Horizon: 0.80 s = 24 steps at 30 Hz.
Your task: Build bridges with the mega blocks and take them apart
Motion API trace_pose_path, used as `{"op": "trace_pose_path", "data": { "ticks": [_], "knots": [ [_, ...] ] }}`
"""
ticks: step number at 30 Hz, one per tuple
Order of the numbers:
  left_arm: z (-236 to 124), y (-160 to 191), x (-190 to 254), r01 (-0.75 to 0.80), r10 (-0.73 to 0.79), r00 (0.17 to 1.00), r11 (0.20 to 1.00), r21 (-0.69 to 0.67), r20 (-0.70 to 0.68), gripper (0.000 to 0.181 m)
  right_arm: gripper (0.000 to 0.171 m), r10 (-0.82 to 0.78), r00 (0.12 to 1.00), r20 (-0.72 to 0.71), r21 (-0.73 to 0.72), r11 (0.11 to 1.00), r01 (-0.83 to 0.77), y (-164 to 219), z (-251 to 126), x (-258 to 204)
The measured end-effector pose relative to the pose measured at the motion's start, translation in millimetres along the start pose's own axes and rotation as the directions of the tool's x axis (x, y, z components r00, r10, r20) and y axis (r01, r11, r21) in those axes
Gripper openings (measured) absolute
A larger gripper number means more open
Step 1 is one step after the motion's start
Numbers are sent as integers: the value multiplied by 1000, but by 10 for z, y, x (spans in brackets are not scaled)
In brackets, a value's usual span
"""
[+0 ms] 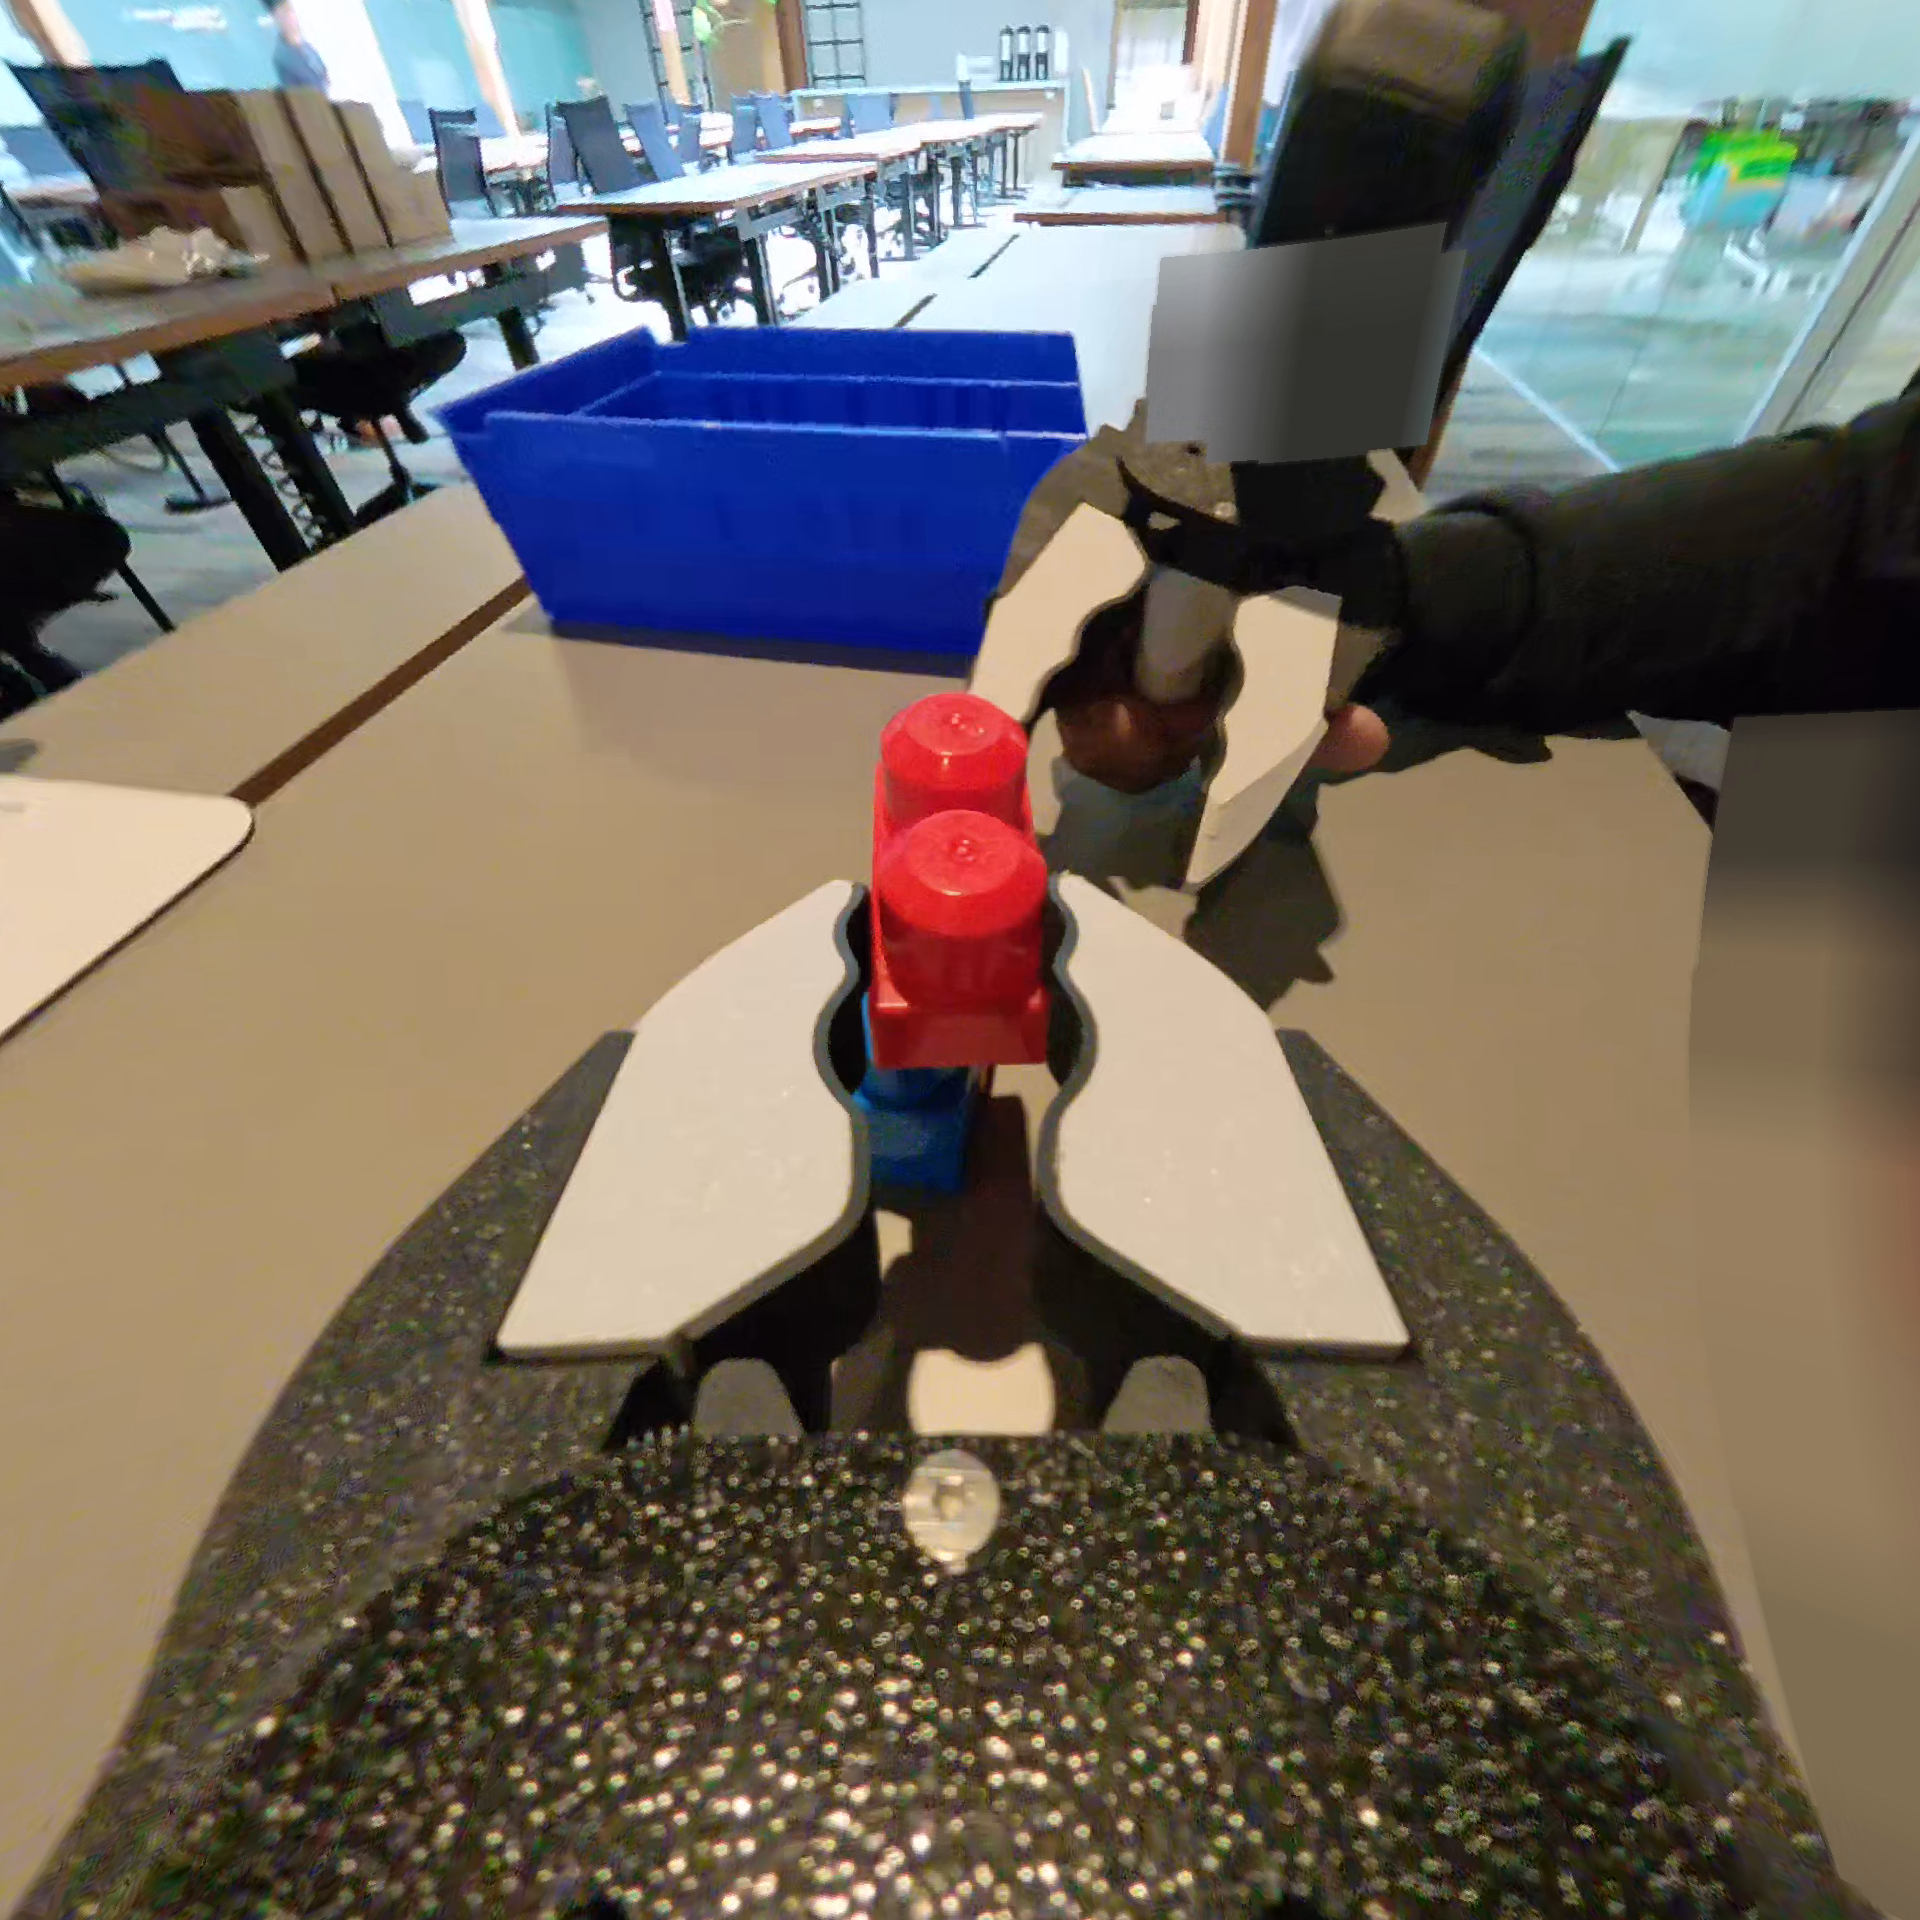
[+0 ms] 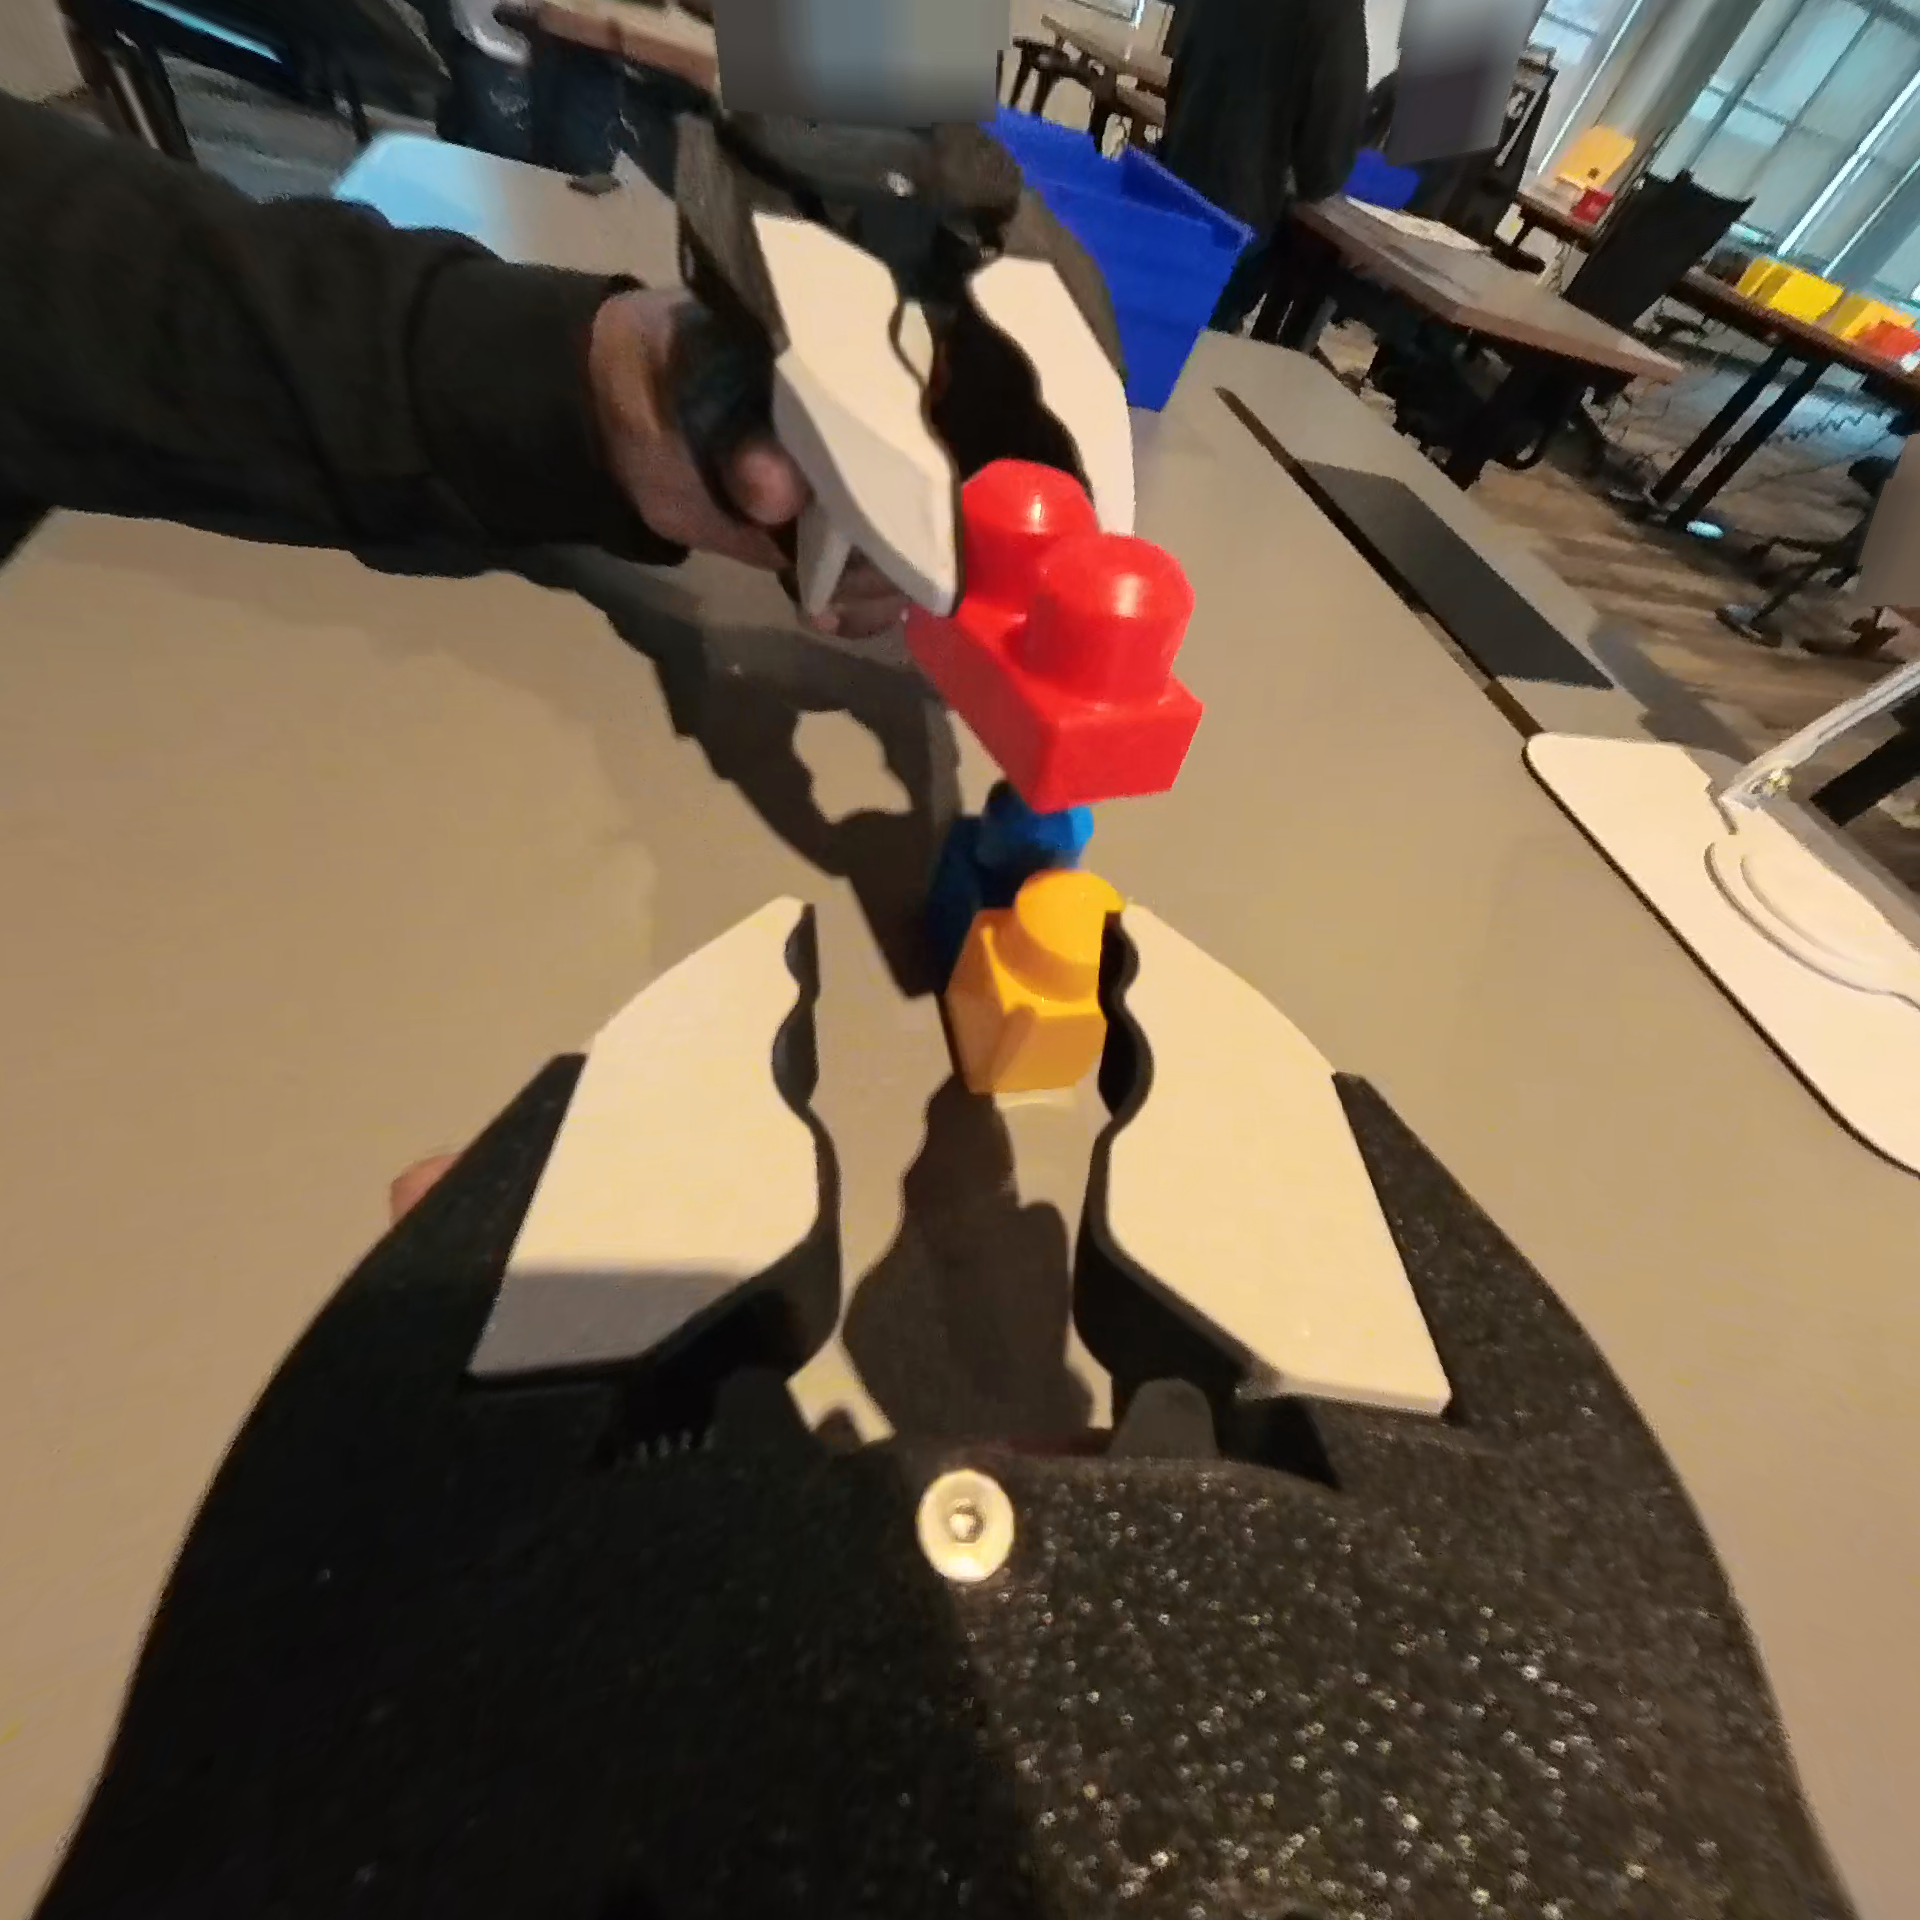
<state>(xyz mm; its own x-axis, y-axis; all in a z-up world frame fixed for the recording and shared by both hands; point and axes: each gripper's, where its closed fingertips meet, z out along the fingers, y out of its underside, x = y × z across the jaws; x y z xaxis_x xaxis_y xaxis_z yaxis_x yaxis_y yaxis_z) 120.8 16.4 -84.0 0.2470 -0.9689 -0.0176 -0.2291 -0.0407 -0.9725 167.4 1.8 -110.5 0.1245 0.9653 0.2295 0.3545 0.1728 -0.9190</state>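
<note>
A red two-stud block is pinched between my left gripper's fingers. It sits tilted over a blue block on the grey table. In the right wrist view the left gripper holds the red block by its far end, above the blue block. An orange one-stud block stands just in front of the blue one. My right gripper is open around the orange block, which touches the right finger with a gap on the left. The right gripper also shows beyond the red block.
A blue plastic bin stands at the back of the table, also seen in the right wrist view. A white mat lies at one table edge. Black-sleeved arms hold both grippers. Other tables and chairs fill the room behind. The gap from one gripper's tips to the other's is roughly 6 cm.
</note>
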Motion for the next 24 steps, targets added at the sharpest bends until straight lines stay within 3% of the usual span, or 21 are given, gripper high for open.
{"op": "trace_pose_path", "data": {
  "ticks": [6,15,24],
  "knots": [
    [-15,101,-132,111,-110,993,994,23,-32,30,47,-42,994,-98,-236,972,18,417,75,194],
    [93,166,-128,5,-5,999,1000,-2,-37,30,33,-35,998,-44,-353,935,17,568,176,139],
    [33,114,-173,18,-18,1000,999,38,-19,30,27,-50,999,-2,-380,924,46,597,226,81]
  ]
}}
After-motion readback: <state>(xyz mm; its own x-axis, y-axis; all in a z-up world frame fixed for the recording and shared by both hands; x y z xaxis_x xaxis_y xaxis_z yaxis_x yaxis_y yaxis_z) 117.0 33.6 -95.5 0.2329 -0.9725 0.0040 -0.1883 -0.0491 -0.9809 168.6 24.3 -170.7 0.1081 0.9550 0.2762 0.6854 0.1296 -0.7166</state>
